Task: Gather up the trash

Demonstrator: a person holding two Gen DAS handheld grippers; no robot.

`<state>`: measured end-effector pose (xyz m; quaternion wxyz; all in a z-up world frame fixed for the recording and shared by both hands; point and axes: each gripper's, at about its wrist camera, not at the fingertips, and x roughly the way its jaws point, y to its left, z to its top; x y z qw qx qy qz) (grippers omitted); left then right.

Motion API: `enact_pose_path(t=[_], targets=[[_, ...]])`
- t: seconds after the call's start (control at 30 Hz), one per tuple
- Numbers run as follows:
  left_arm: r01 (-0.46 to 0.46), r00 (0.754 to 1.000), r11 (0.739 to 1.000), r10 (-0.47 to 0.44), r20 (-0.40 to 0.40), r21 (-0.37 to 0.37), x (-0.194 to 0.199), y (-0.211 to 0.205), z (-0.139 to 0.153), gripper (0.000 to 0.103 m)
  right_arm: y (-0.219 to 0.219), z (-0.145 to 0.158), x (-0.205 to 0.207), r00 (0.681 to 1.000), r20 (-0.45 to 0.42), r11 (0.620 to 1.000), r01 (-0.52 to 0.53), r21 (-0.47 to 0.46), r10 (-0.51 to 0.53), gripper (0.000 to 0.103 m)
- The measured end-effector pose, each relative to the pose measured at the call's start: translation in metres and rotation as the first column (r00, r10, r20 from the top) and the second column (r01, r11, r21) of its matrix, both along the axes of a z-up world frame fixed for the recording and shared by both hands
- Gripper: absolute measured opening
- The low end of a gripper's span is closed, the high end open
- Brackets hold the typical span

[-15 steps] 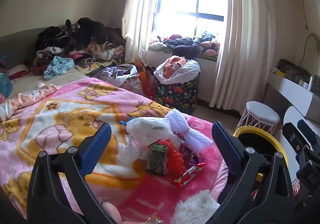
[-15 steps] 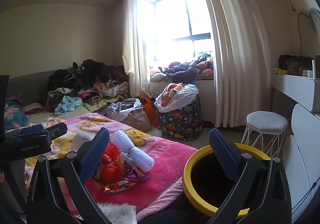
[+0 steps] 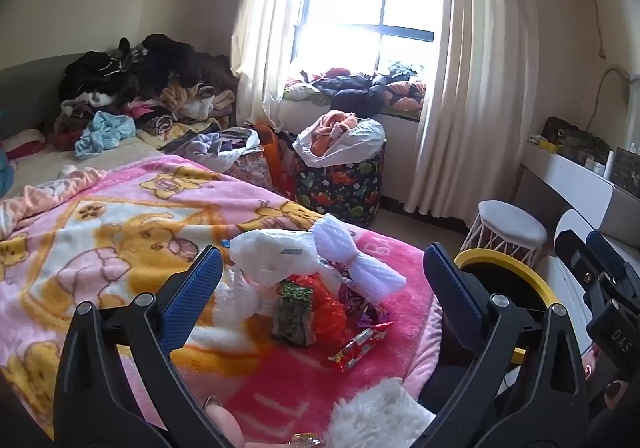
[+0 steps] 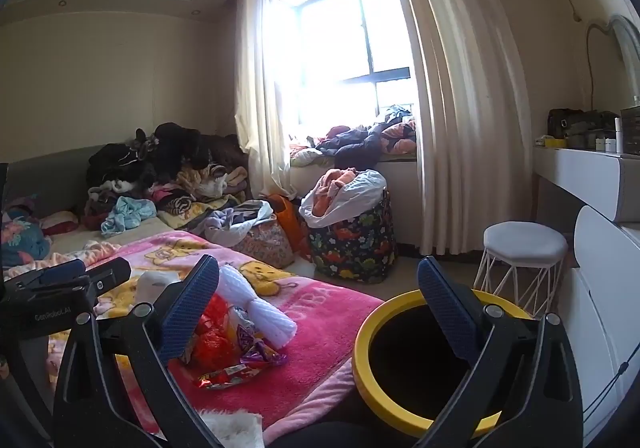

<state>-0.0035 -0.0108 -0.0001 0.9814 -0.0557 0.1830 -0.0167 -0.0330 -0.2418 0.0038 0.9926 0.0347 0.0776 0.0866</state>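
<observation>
A heap of trash lies on the pink blanket at the bed's near corner: a white plastic bag, a white foam net sleeve, a green snack packet, an orange wrapper, purple wrappers and a red candy wrapper. The heap also shows in the right wrist view, with the foam sleeve and the red wrapper. My left gripper is open and empty, just short of the heap. My right gripper is open and empty between the bed and the yellow-rimmed black bin.
The bin stands on the floor right of the bed corner. A white stool, a white dresser and a floral laundry basket stand beyond. Clothes are piled at the bed's far end. A white fluffy thing lies at the near edge.
Both views have barely shifted. The trash heap has not moved and both grippers stay open.
</observation>
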Motion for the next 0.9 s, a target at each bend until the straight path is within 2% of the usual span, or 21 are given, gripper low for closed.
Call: enact_pose_path(t=[0.9], targets=[[-0.001, 1.000, 1.000, 0.001, -0.002, 0.002, 0.001, -0.004, -0.001, 0.092, -0.006, 0.001, 0.008, 1.000, -0.016, 1.000, 0.005, 0.016, -0.004, 0.097]])
